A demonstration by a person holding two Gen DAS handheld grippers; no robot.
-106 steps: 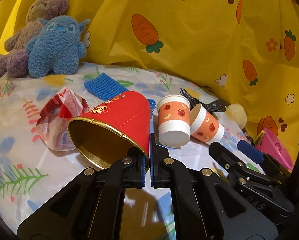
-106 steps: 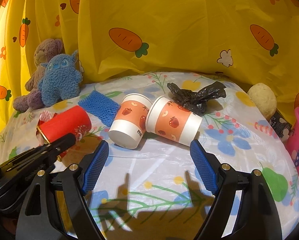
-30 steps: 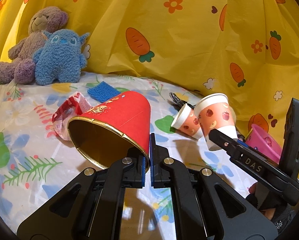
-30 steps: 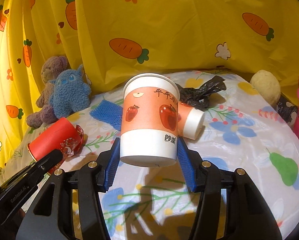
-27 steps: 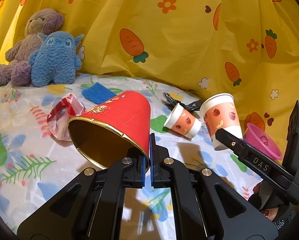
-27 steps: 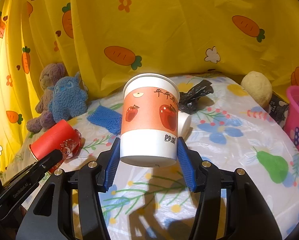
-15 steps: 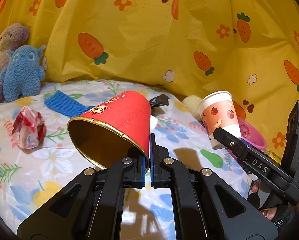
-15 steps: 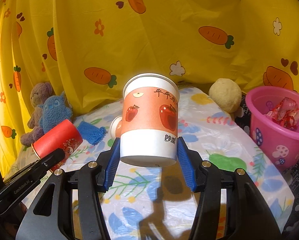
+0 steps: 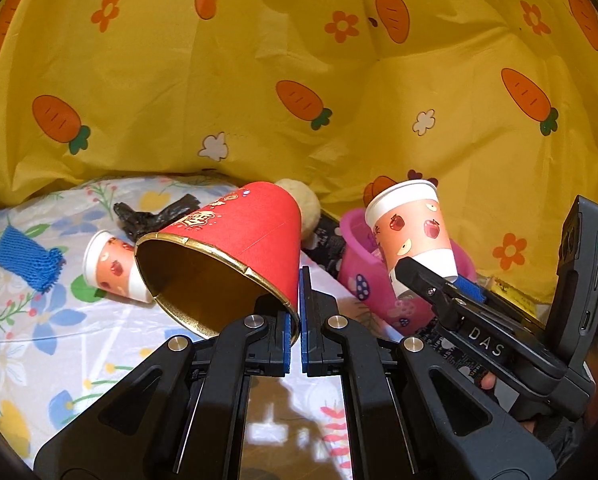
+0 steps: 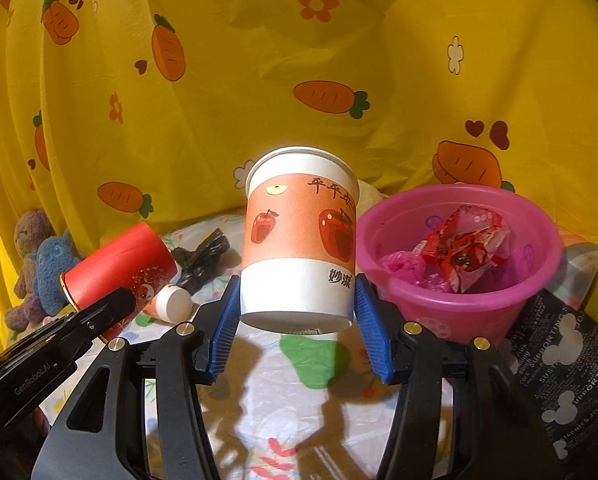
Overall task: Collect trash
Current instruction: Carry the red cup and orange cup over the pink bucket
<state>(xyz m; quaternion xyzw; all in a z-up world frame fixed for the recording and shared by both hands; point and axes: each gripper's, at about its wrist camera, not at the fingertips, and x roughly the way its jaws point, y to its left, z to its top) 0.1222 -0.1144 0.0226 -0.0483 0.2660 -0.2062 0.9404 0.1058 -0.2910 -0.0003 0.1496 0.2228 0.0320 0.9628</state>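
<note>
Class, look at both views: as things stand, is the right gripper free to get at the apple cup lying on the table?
Probably not. The right gripper is already shut on an upright apple cup, so its fingers are occupied. The lying cup sits well off towards the left gripper's side.

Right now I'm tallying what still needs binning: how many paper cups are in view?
3. A red paper cup pinched at its rim by the left gripper; an apple-print paper cup in the right gripper; another apple-print cup lying on the table. More may be hidden.
</note>
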